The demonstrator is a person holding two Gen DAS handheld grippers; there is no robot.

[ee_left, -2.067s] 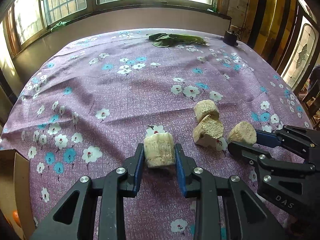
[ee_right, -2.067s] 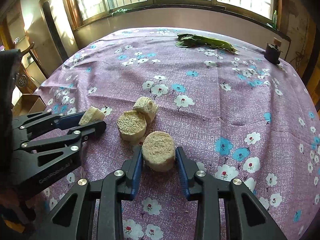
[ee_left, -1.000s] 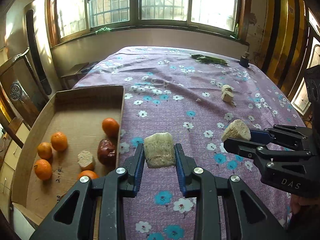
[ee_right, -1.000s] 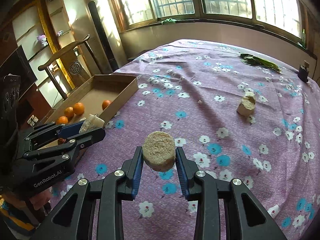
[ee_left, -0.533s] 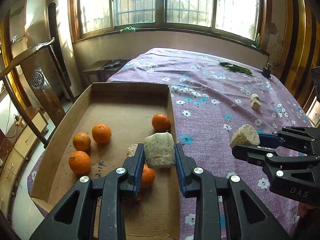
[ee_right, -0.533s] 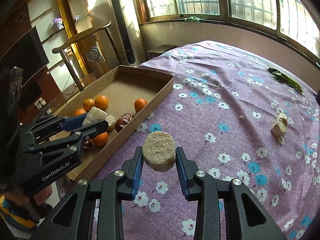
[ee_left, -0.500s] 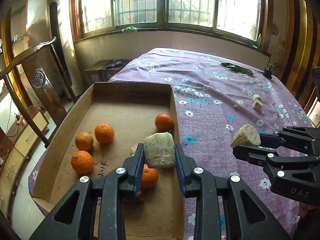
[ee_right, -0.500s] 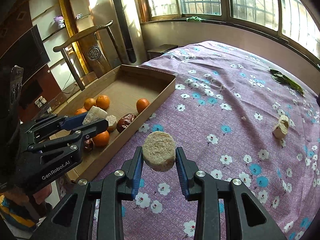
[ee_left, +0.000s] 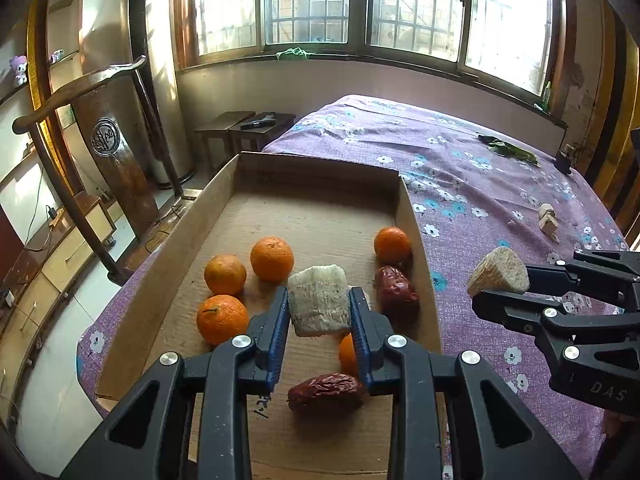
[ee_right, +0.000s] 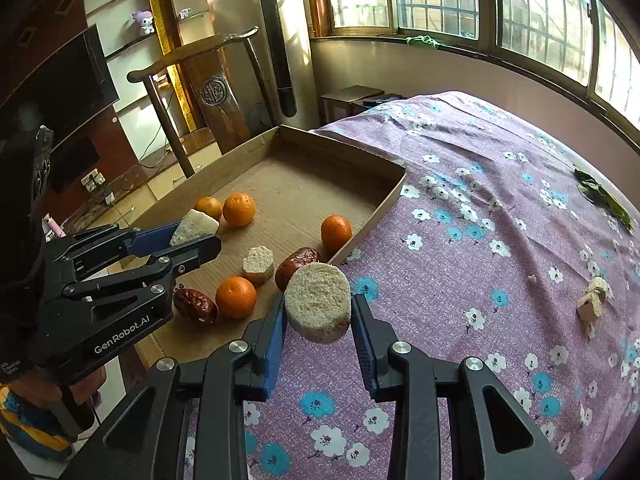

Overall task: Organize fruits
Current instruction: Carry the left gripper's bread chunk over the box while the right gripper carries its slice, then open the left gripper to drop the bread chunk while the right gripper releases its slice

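Corn chunks are clamped in the left gripper (ee_left: 319, 322) and the right gripper (ee_right: 318, 330).

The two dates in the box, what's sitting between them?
An orange sits between the two dates in the right wrist view, beside a pale fruit chunk.

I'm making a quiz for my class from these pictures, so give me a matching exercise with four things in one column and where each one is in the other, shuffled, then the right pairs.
Things:
1. round pale chunk
2. squarish pale chunk
3. oranges
4. green leaves

Places:
A. lying in the cardboard box
B. far off on the purple flowered cloth
C. held in the right gripper, over the cloth beside the box
D. held in the left gripper, over the box

Pairs: 1-C, 2-D, 3-A, 4-B
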